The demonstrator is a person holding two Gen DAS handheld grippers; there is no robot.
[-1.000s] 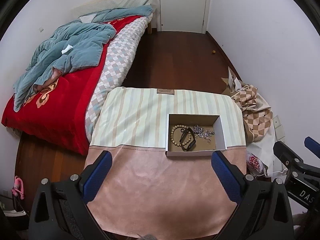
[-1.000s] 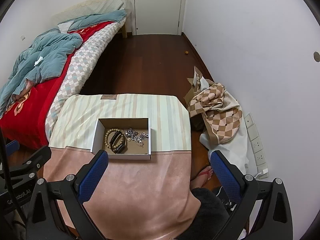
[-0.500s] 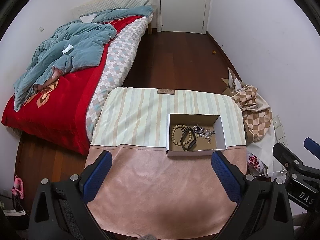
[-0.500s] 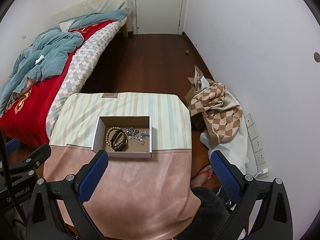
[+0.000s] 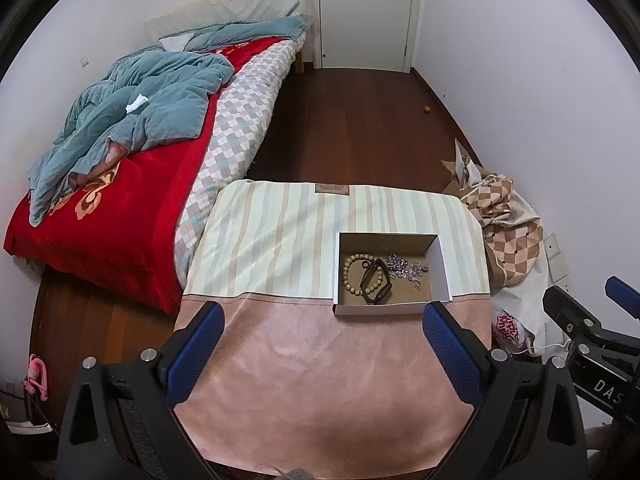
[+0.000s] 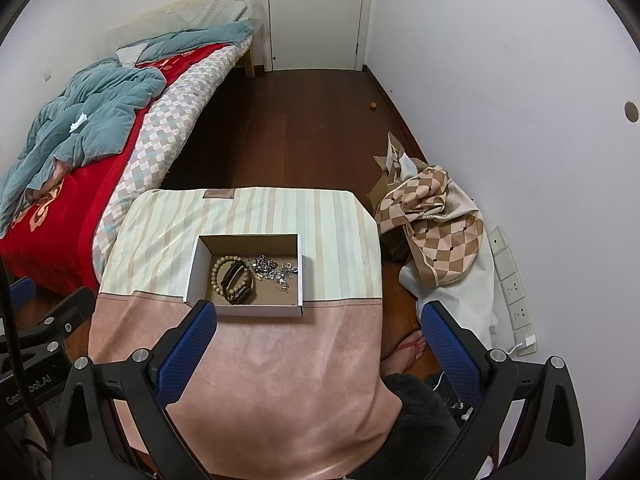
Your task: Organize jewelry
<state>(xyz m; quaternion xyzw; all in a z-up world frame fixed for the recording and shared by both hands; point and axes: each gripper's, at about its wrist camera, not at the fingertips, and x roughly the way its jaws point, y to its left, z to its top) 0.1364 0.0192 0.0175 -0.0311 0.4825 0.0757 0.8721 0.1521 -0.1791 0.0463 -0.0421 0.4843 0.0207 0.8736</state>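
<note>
Filling the left of the room, a bed (image 5: 132, 184) lay under a red cover with a crumpled blue-grey quilt (image 5: 136, 108) heaped on top, and a white door (image 6: 316, 12) stood shut at the far end of the dark wood floor (image 5: 352, 120). Nearer, a table (image 5: 320, 392) wore a cloth that was striped pale green and beige on its far half and plain pink on its near half. Against the right wall, a checked brown-and-cream fabric (image 6: 432, 216) slumped on the floor beside a row of wall sockets (image 6: 512, 280).

On the table, an open white cardboard box (image 5: 442, 264) sat on the striped half, its front edge along the line where the stripes met the pink. Both tools hovered above the pink half, well short of the box: the left gripper (image 5: 320, 340) and the right gripper (image 6: 320, 336) each had blue-padded fingers spread wide, holding nothing.

Inside the box, a wooden bead bracelet (image 5: 351, 276) lay at the left, a dark band (image 5: 376, 286) rested across its right side, touching it, and a loose heap of silver chain (image 5: 406, 270) lay just to the right of both. A bare foot in a red sandal (image 6: 410, 350) showed on the floor by the table's right edge.
</note>
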